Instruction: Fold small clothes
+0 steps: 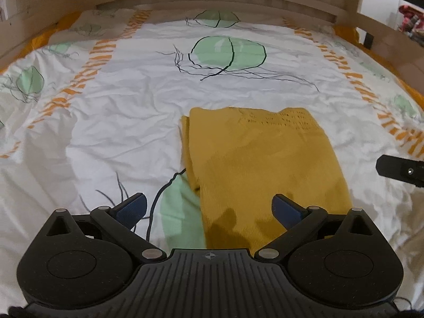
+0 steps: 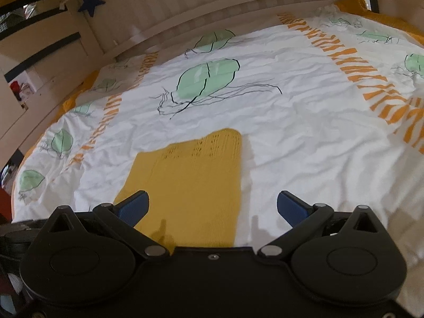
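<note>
Centrally, a folded mustard garment (image 1: pixel 262 159) lies flat on the patterned bed cover (image 1: pixel 119 111); left tongs (image 1: pixel 209 206) and right tongs (image 2: pixel 213 206) hover wide apart, empty.

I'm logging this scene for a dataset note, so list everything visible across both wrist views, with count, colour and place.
knitted garment: one, mustard yellow, folded into a rectangle, lying flat on the duvet just ahead of both grippers.
duvet: one, white with green leaf prints, black scribbled lines and orange striped bands, covering the bed.
yellow sheet: one, showing only at the bed's edges beneath the duvet.
bed frame: one, pale wood, slatted rail along the far side.
star: one, dark blue, hanging on the frame at the upper left of the right wrist view.
left gripper: one, black with blue pads, open, empty, above the garment's near left edge.
right gripper: one, black with blue pads, open, empty, above the garment's near right edge.
</note>
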`<state>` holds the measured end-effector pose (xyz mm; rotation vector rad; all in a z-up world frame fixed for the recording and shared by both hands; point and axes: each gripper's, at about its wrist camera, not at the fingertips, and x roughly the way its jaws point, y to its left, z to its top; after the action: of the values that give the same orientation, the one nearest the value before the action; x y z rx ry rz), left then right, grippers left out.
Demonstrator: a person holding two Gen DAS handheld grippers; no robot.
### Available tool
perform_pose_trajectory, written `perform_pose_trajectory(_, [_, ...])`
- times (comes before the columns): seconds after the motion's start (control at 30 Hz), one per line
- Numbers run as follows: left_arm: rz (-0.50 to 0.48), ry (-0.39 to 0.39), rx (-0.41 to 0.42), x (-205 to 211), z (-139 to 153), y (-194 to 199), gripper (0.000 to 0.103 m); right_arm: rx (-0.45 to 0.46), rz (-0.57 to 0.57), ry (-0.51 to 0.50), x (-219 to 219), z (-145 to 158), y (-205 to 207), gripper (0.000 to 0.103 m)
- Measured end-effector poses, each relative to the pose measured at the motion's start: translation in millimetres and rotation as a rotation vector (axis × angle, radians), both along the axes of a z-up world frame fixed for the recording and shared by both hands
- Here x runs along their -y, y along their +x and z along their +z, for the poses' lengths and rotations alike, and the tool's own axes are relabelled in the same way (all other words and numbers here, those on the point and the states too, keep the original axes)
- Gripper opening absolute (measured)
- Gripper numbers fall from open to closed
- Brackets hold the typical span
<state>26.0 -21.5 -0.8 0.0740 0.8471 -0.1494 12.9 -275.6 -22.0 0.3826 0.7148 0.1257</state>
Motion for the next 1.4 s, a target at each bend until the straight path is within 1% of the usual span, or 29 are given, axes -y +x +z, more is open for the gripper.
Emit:
perform_pose_trajectory(0.2, [0.002,-0.009,0.007,2.9,5.4,-16.5,0.102,-0.008,0.004,-0.03,-5.7,2.0,-21.2,0.103])
perform_pose_trajectory(0.33, [0.014,-0.001,0.01,4.4,6.2,-24.8,0.102,-0.014,0.012,-0.065,-9.8,4.5,-31.8,0.102])
perform_pose_trajectory(0.47, [0.04,0.021,0.01,5.1,4.1,-29.3,0.102,-0.038,0.014,-0.097,-14.3,3.4,-36.3,0.102])
perform_pose_trajectory(0.67, [0.059,0.087,-0.003,7.0,-1.2,-32.8,0.101,-0.064,-0.01,-0.135,-22.1,0.8,-39.6,0.102])
perform_pose_trajectory(0.77, [0.054,0.074,-0.024,4.0,-4.9,-33.6,0.101,-0.079,-0.021,-0.15,-24.9,-1.6,-40.2,0.102])
perform_pose_trajectory(0.9, [0.05,0.041,-0.056,0.2,-9.3,-33.0,0.101,-0.107,-0.03,-0.139,-26.9,-4.4,-40.3,0.102])
perform_pose_trajectory(1.1, [0.042,0.031,-0.075,0.7,-13.2,-33.7,0.101,-0.109,-0.017,-0.124,-29.4,-6.5,-40.8,0.102])
perform_pose_trajectory(1.2, [0.041,0.023,-0.081,0.4,-14.2,-32.7,0.101,-0.103,-0.008,-0.1,-28.8,-7.0,-40.4,0.102])
perform_pose_trajectory(1.4, [0.049,0.015,-0.092,-1.4,-14.3,-31.3,0.101,-0.12,-0.013,-0.086,-27.9,-9.7,-36.5,0.102])
